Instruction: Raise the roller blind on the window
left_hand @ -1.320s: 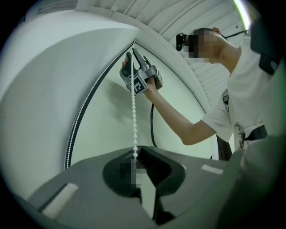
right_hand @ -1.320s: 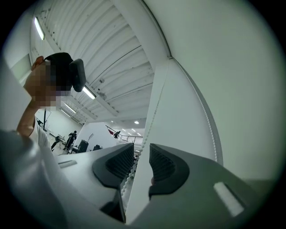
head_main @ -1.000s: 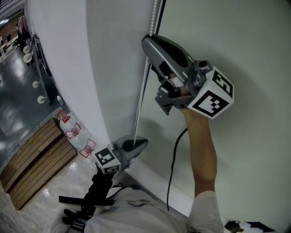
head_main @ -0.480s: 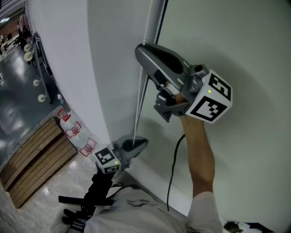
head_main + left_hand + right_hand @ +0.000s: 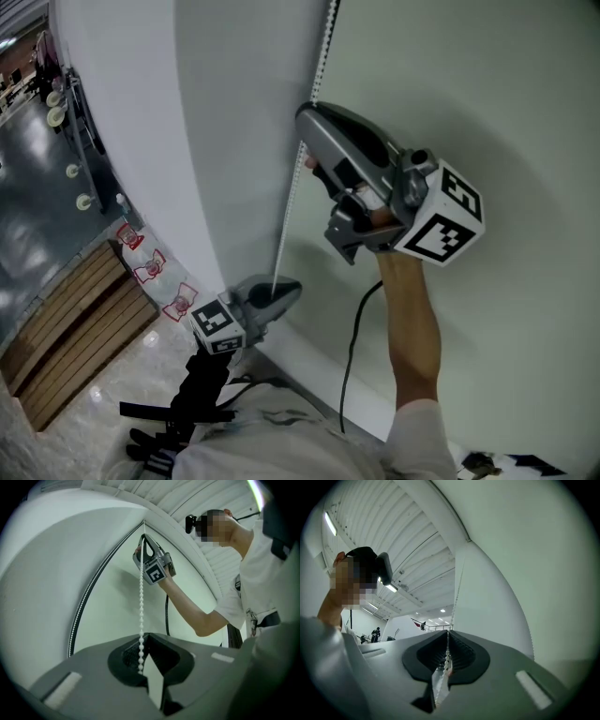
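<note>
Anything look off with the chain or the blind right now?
Nothing stands out. The bead chain runs straight and taut from the right gripper down to the left gripper. Both are shut on it, and no kink or tangle shows. The roller blind hangs smooth, with no visible crease or tear.

We lose the bead chain (image 5: pixel 287 225) at the head view's top edge. The roller blind (image 5: pixel 234 131) is cut off there too, so its roller stays unseen. The chain's lower end vanishes inside the left claw (image 5: pixel 281 292). The red-and-white objects (image 5: pixel 150 270) on the floor (image 5: pixel 56 234) are perhaps signs, and the distant figures (image 5: pixel 375 632) are too small to tell.
</note>
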